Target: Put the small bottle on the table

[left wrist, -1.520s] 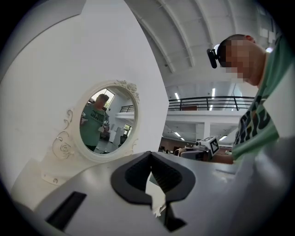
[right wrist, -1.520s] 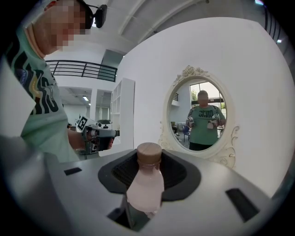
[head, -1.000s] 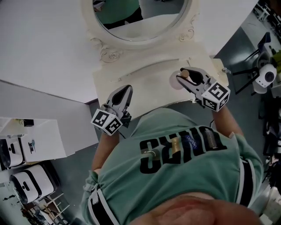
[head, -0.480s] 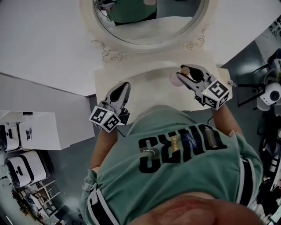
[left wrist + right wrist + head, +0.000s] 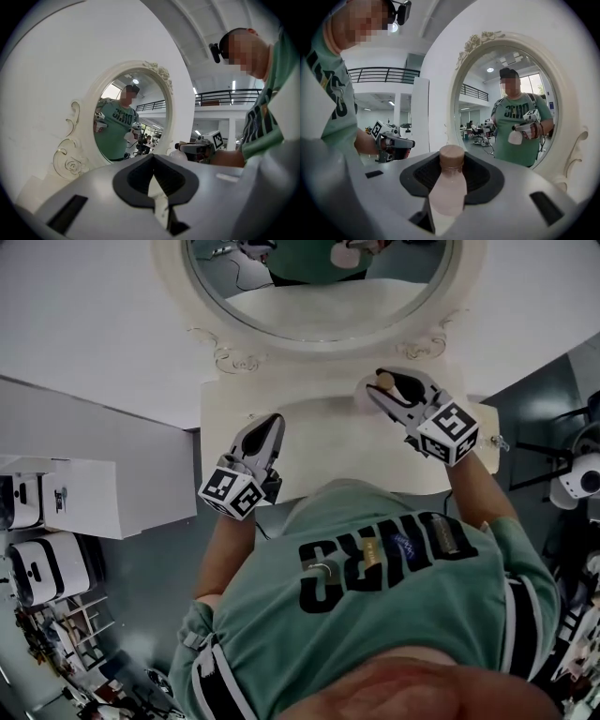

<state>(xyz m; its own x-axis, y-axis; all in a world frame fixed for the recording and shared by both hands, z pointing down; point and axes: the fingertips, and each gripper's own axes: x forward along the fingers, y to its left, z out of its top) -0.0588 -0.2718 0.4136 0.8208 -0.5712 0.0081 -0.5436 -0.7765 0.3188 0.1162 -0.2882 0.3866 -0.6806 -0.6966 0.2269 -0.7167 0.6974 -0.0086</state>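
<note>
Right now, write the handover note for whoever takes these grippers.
Right gripper: shut on the bottle, held over the table's right rear, near the mirror.
Left gripper: shut, empty, at the table's left front edge.
Done: bottle in hand, over the table.
Left: lower it, stand it on the table, open the jaws, pull back.

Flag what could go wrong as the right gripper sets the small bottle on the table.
The right gripper holds the small bottle lengthwise, cap forward; released like that, it may tip and roll. It is close to the mirror frame, so the cap could knock it. The table looks narrow; a rolling bottle might fall off.
</note>
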